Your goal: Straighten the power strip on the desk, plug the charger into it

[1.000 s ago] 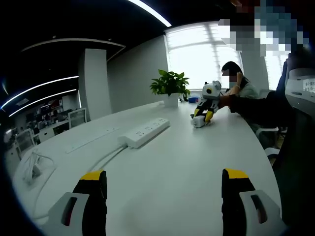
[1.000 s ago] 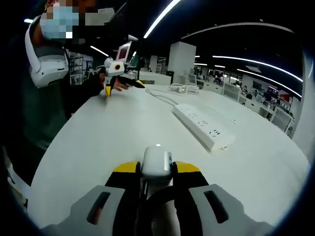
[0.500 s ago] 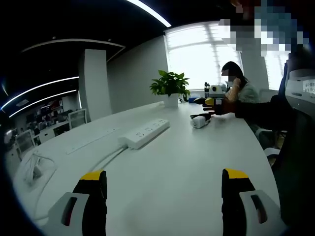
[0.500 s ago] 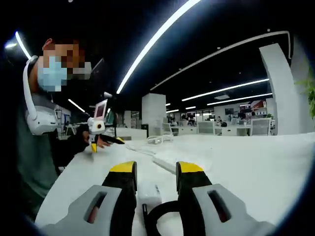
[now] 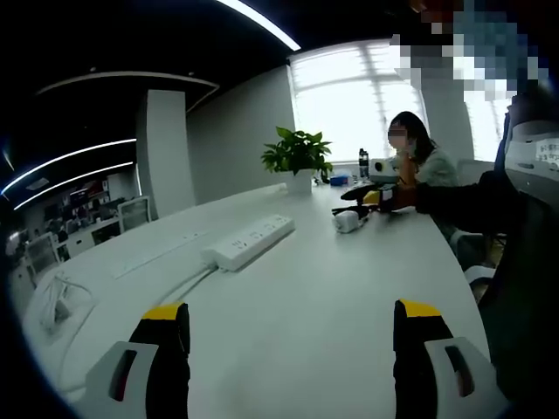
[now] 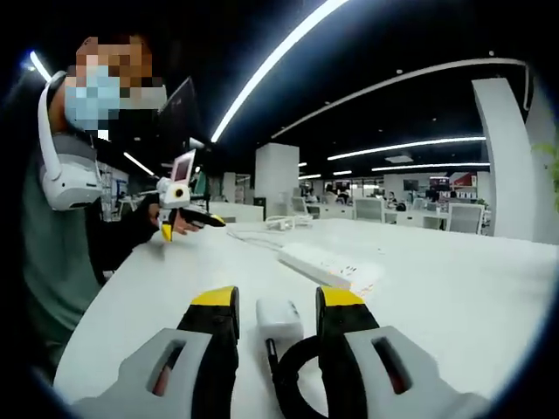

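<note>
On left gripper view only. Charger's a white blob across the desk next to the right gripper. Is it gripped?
Observer: No. In the right gripper view the charger lies on the desk between the jaws of the right gripper, with a gap on each side. The gripper is open.
Operator: Cable on it?
Observer: Yes, a black cable loops from the charger's near end, down between the jaws.
Operator: Where's the strip from there?
Observer: The power strip lies ahead of the jaws, beyond the charger and apart from it, running off at an angle.
</note>
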Available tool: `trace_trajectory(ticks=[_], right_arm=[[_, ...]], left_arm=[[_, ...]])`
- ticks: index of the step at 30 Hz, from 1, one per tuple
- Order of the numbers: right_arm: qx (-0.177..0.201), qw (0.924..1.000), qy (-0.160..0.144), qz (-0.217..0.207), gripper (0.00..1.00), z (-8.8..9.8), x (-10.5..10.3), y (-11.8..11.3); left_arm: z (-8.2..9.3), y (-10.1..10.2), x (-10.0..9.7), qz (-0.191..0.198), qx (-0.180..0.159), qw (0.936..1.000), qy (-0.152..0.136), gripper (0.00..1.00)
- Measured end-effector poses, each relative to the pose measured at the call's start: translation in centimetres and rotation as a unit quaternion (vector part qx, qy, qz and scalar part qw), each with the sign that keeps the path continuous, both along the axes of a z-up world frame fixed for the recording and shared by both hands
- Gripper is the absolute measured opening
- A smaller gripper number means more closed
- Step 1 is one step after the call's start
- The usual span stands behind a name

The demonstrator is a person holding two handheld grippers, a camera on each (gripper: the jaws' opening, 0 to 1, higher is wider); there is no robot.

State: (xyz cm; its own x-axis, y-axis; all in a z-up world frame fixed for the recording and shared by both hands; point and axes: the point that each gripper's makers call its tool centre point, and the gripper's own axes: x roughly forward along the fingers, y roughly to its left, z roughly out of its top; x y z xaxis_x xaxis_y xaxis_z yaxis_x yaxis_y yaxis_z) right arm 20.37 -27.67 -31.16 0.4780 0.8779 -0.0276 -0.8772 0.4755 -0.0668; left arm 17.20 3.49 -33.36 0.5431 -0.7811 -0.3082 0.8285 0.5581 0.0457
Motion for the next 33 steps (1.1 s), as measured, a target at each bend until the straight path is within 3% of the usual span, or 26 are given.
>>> trace_trajectory(ticks=[4, 13, 33], right_arm=[[-0.011, 0.9999, -0.002, -0.003, 0.30, -0.4, 0.4, -0.1], [-0.053, 0.9986, 0.000, 0.006, 0.32, -1.8, 0.7, 1.1], [-0.093, 0.9953, 0.020, 0.020, 0.34, -3.4, 1.7, 2.4]], left_arm=[[0.0, 0.1, -0.2, 0.000, 0.007, 1.0000, 0.000, 0.99], [0.4, 0.1, -0.3, 0.003, 0.009, 0.9999, -0.004, 0.99], [0.1, 0.1, -0.2, 0.005, 0.005, 1.0000, 0.001, 0.99]])
